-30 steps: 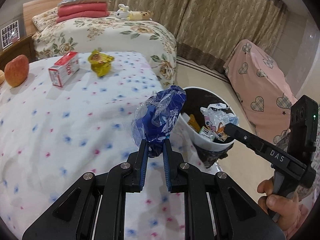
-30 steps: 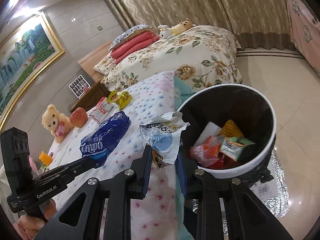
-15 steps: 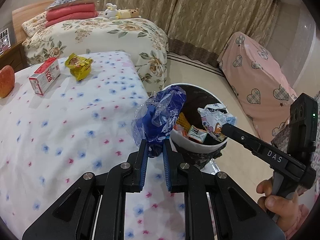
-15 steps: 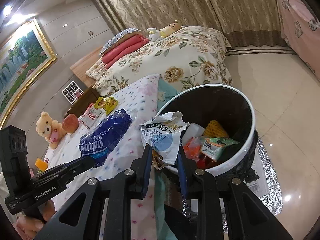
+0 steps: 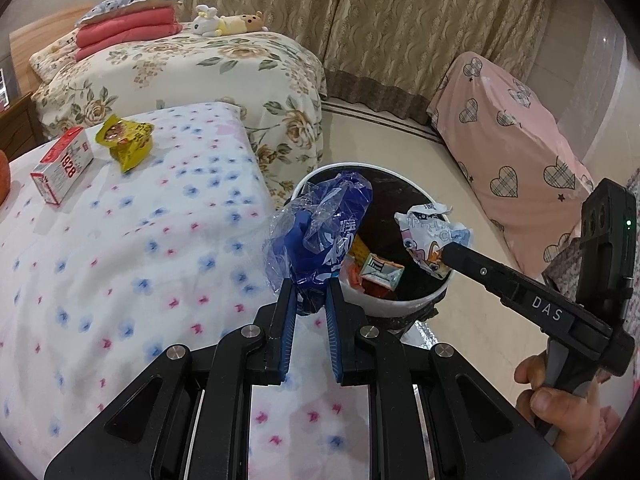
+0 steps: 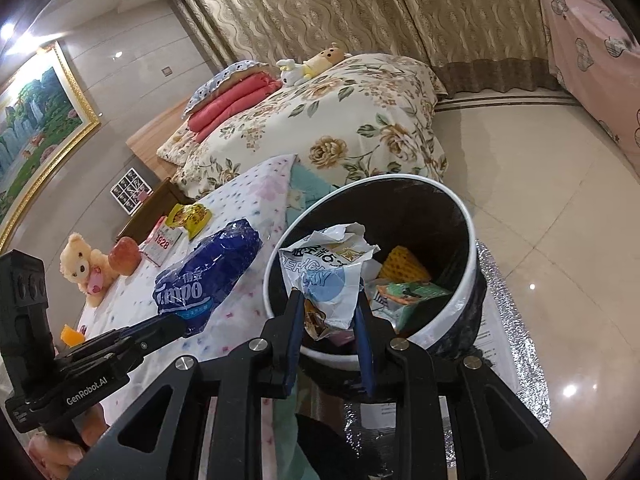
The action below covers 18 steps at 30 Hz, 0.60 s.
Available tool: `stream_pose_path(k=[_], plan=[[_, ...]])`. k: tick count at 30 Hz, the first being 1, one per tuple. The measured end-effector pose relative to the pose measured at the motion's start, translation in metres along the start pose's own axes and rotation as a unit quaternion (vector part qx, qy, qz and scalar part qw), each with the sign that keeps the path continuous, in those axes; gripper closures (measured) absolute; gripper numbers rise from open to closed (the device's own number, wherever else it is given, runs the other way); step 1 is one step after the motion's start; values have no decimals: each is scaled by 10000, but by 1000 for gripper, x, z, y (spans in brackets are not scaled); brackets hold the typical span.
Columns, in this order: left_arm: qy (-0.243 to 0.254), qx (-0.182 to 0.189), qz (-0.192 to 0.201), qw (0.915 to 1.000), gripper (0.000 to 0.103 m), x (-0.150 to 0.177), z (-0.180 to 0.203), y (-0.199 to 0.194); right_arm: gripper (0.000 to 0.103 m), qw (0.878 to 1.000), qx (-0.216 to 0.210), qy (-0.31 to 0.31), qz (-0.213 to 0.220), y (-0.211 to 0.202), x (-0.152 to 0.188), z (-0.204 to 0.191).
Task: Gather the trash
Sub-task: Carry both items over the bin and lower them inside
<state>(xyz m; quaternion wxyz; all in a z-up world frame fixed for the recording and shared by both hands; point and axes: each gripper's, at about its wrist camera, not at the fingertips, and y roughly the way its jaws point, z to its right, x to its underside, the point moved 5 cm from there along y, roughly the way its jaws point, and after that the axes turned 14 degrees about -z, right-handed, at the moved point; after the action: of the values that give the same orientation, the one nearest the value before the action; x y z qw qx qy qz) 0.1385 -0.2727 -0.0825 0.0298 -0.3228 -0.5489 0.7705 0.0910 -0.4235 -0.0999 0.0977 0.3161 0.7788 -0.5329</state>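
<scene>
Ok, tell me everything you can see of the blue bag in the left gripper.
The blue bag is crinkled, glossy plastic film, dark blue with white lettering and a clear patch on one side. It is empty-looking and crumpled, standing up from the left gripper, whose pads pinch its lower end. It hangs at the near rim of the trash bin, beside the bed's edge, touching nothing else visible.

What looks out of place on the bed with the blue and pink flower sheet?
A crumpled yellow wrapper and a red and white carton lie loose on the sheet; they look like trash not yet collected. An apple and a teddy bear also sit there, odd for a bed. Nothing looks spilled or damaged.
</scene>
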Motion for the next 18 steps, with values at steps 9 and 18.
stream_pose_path(k=[9, 18], plan=[[97, 4, -27, 9999, 90, -13, 11, 8, 79, 9999, 94, 34, 5, 2, -10, 10], [183, -22, -97, 9998, 89, -22, 18, 19, 79, 9999, 130, 28, -8, 4, -15, 12]])
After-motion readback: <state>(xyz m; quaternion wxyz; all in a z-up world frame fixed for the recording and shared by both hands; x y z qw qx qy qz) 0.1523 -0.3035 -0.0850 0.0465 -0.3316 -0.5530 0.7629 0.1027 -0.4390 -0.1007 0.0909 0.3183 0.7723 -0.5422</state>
